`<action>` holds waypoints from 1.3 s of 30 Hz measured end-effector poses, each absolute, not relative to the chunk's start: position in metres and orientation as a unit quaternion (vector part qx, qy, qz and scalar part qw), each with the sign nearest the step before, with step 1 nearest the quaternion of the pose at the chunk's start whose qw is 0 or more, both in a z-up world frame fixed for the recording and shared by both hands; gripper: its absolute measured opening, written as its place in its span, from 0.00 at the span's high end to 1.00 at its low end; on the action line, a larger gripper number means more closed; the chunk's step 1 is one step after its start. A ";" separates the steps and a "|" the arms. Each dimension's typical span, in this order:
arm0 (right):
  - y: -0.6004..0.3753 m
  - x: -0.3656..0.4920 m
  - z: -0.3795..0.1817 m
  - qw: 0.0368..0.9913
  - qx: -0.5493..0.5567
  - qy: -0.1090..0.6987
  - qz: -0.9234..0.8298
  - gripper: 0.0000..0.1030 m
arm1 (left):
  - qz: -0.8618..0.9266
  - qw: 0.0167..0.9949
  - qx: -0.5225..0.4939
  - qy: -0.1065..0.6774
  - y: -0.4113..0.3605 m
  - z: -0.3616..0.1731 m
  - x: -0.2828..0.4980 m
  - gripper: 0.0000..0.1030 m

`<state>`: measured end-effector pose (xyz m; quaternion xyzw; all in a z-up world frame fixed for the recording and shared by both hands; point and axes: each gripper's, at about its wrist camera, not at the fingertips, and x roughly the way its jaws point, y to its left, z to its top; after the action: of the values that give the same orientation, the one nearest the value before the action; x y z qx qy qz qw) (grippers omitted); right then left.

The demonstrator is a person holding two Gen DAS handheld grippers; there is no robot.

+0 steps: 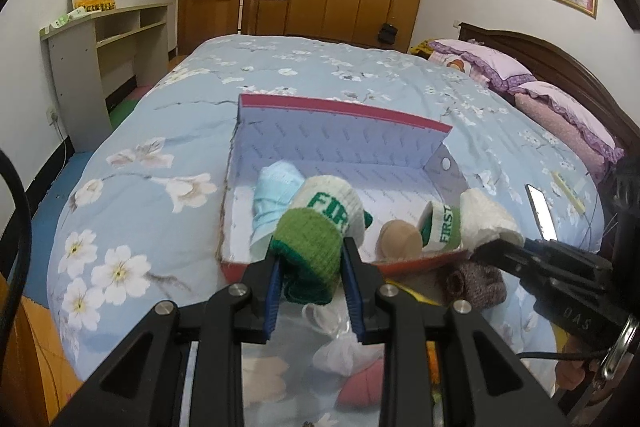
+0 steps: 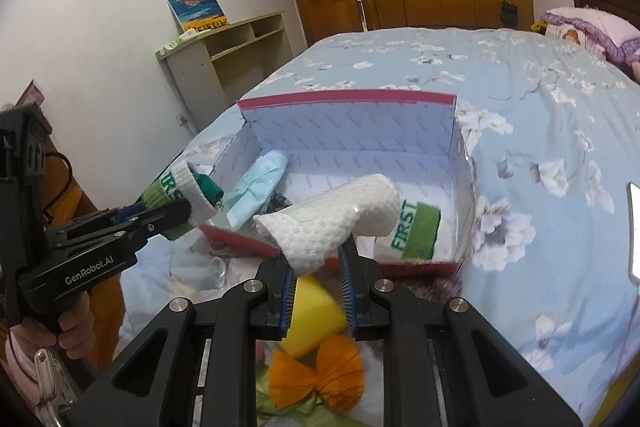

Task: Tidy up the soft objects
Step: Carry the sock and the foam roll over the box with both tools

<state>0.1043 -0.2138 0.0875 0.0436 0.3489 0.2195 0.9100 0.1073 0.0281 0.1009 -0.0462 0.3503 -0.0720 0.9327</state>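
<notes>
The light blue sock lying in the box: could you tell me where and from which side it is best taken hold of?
Grip the light blue sock at its raised upper end, which leans toward the left wall of the box. Probably come from above, across its narrow width: the box walls block a level approach.

Box [image 1: 344, 143] on bed [image 1: 132, 187]

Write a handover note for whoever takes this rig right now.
Left gripper: shut on a green-and-white sock, held over the box's near edge.
Right gripper: shut on a white sock, also above the box.
Done: blue sock lies in the box.
Left: drop both socks in, then the grey knit, yellow piece and orange piece on the bed.
</notes>
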 end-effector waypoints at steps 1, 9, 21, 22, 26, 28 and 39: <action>-0.214 0.107 0.088 0.911 0.040 0.348 0.219 0.80 | -0.073 0.933 -0.046 0.351 0.026 0.102 0.110 0.72; -0.223 0.132 0.090 0.916 0.033 0.341 0.207 0.80 | -0.083 0.932 -0.045 0.351 0.009 0.106 0.134 0.72; -0.230 0.174 0.081 0.919 0.006 0.342 0.197 0.80 | -0.092 0.928 -0.031 0.361 -0.023 0.101 0.179 0.72; -0.230 0.176 0.079 0.919 0.005 0.343 0.196 0.80 | -0.091 0.927 -0.030 0.363 -0.025 0.100 0.183 0.72; -0.229 0.188 0.071 0.917 -0.003 0.349 0.196 0.80 | -0.085 0.925 -0.023 0.371 -0.031 0.092 0.199 0.72; -0.228 0.193 0.068 0.916 -0.007 0.350 0.197 0.80 | -0.078 0.924 -0.020 0.375 -0.033 0.087 0.207 0.72; -0.227 0.211 0.042 0.913 -0.019 0.364 0.186 0.80 | -0.060 0.918 -0.001 0.391 -0.043 0.063 0.236 0.72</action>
<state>0.2113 -0.2270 0.0425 -0.0191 0.3636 0.1862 0.9125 0.2355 -0.0430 0.0633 -0.0008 0.3909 -0.0601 0.9185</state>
